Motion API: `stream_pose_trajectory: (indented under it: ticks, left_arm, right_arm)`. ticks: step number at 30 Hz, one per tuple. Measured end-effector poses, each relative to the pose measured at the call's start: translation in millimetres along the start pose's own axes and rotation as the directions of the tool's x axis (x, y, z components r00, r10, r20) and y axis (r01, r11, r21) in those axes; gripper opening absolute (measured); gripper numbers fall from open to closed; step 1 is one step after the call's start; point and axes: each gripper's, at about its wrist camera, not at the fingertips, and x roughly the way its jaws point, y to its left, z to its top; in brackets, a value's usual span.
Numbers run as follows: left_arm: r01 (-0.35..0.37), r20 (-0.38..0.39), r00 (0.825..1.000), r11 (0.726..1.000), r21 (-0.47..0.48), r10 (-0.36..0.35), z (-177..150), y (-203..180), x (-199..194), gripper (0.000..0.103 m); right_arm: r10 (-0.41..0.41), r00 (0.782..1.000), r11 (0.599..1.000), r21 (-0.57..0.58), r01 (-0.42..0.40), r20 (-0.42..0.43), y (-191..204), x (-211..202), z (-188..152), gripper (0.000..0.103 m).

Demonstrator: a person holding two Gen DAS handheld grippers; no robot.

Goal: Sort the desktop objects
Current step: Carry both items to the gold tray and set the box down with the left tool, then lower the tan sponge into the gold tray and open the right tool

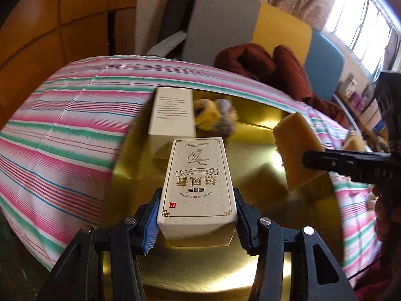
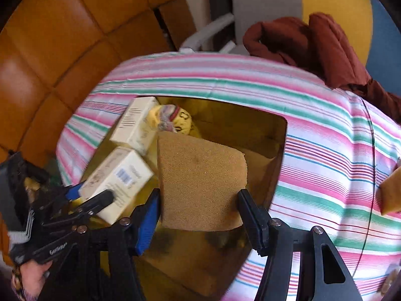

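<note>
Left wrist view: my left tongs [image 1: 198, 215] clamp a white ointment box [image 1: 198, 188] over the gold tray [image 1: 130, 155] on the striped desk; my right tongs [image 2: 199, 215] grip a tan sponge [image 2: 200, 185]. A second white box [image 1: 173, 110] and a plush toy [image 1: 215, 115] already lie inside; both held items still need placing.

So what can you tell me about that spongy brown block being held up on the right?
The tan-brown, coarse-pored foam sponge block is a thick slab with a rounded upper corner and looks soft. The right tool clamps its lower part, one blue-padded and one black finger on either side, holding it tilted in the air above the shiny gold tray. Only the fingers seem to touch it. The left view shows its paler yellow side.
</note>
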Motion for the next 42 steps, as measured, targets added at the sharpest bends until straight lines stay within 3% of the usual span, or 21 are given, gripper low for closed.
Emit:
stream_pose_trajectory:
  ticks: [3, 5, 7, 13, 14, 16, 20, 23, 26, 27, 29, 32, 36, 42]
  left_arm:
    - [-0.069, -0.026, 0.997, 0.998, -0.001, 0.069, 6.3, 6.5, 9.1, 0.053]
    - [-0.084, -0.03, 0.996, 0.996, -0.026, 0.084, 8.4, 10.9, 9.2, 0.054]
    - [-0.072, -0.009, 0.997, 0.995, -0.066, 0.072, 8.0, 17.1, 1.3, 0.055]
    - [-0.051, 0.033, 0.998, 0.995, -0.082, 0.054, -1.4, 18.4, -23.2, 0.06]
    - [-0.055, 0.024, 0.998, 0.996, -0.07, 0.057, -3.4, 16.4, -21.5, 0.059]
    - [-0.075, -0.005, 0.997, 0.996, -0.045, 0.075, -5.2, 12.8, -14.3, 0.058]
    - [-0.124, 0.006, 0.992, 0.992, -0.037, 0.124, -0.7, 15.7, -7.3, 0.053]
    - [-0.151, 0.008, 0.988, 0.985, -0.089, 0.152, 6.5, 24.8, -4.8, 0.053]
    - [-0.126, 0.003, 0.992, 0.983, -0.135, 0.128, 8.3, 28.2, -4.5, 0.052]
    - [-0.106, 0.002, 0.994, 0.984, -0.145, 0.107, 7.9, 28.0, -4.6, 0.052]
    - [-0.079, 0.007, 0.997, 0.984, -0.161, 0.082, 6.4, 27.4, -5.9, 0.053]
    - [-0.039, 0.026, 0.999, 0.981, -0.192, 0.045, 4.4, 25.5, -13.7, 0.054]
    - [-0.016, 0.075, 0.997, 0.98, -0.199, 0.032, 5.2, 20.1, -29.6, 0.055]
    - [-0.013, 0.102, 0.994, 0.979, -0.204, 0.034, 6.5, 11.9, -40.3, 0.057]
  right_arm:
    - [-0.072, 0.997, 0.996, 0.045, 0.072, 0.003, 2.1, 17.2, 17.0, 0.065]
    - [-0.067, 0.997, 0.995, 0.072, 0.063, 0.049, 2.1, 20.2, 27.5, 0.068]
    - [-0.047, 0.996, 0.995, 0.096, 0.04, 0.074, 1.7, 22.2, 34.8, 0.084]
    - [0.028, 0.995, 0.992, 0.123, -0.04, 0.097, -7.4, 12.6, 21.9, 0.084]
    - [0.038, 0.995, 0.991, 0.124, -0.049, 0.087, -8.0, 13.9, 19.0, 0.082]
    - [0.036, 0.997, 0.992, 0.116, -0.043, 0.064, -5.4, 16.8, 14.8, 0.064]
    - [0.084, 0.996, 0.987, 0.137, -0.089, 0.039, -8.4, 34.5, 16.6, 0.049]
    - [0.097, 0.994, 0.983, 0.153, -0.103, 0.048, -5.8, 42.4, 21.3, 0.045]
    - [-0.046, 0.997, 0.99, 0.138, 0.037, 0.062, -0.1, 47.5, 28.6, 0.045]
    - [-0.06, 0.996, 0.989, 0.139, 0.051, 0.064, 0.6, 48.8, 30.9, 0.045]
    - [-0.007, 0.999, 0.99, 0.139, 0.0, 0.051, 3.2, 54.2, 34.2, 0.045]
    - [0.013, 0.999, 0.996, 0.09, -0.017, 0.036, 12.0, 58.4, 34.4, 0.049]
    - [0.088, 0.993, 0.985, 0.144, -0.1, 0.084, 3.3, 39.9, 27.0, 0.076]
    - [0.096, 0.983, 0.982, 0.146, -0.119, 0.154, -3.1, 4.6, 13.1, 0.077]
